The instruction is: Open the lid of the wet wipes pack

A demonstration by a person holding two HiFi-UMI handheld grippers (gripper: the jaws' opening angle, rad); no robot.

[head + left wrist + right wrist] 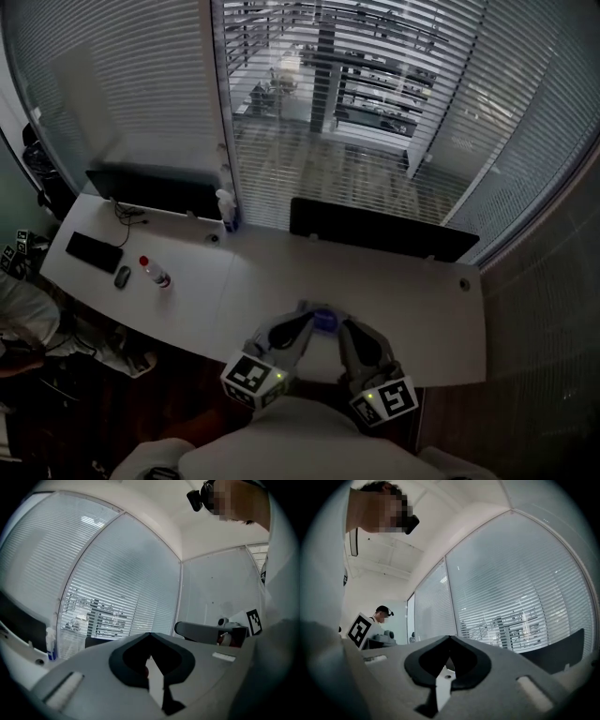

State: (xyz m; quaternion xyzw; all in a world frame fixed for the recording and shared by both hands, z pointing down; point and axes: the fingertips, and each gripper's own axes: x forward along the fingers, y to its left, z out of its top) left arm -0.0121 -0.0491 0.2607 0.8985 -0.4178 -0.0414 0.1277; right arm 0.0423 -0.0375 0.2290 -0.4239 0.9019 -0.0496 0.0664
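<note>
In the head view both grippers are held close to my body over the near edge of the white desk (403,300). The left gripper (302,313) and the right gripper (345,324) point inward toward each other. A small blue object (324,321) shows between their tips; I cannot tell whether it is the wipes pack's lid, and no pack stands out clearly. Both gripper views look upward at blinds and ceiling. There the left gripper (150,635) and right gripper (450,638) each have their grey jaws met at the tip, with nothing seen between them.
A black keyboard (94,251), a mouse (122,277) and a red-capped bottle (156,273) lie at the desk's left. A spray bottle (227,208) and two dark screens (380,230) stand along the back edge. Another person (21,314) sits at far left.
</note>
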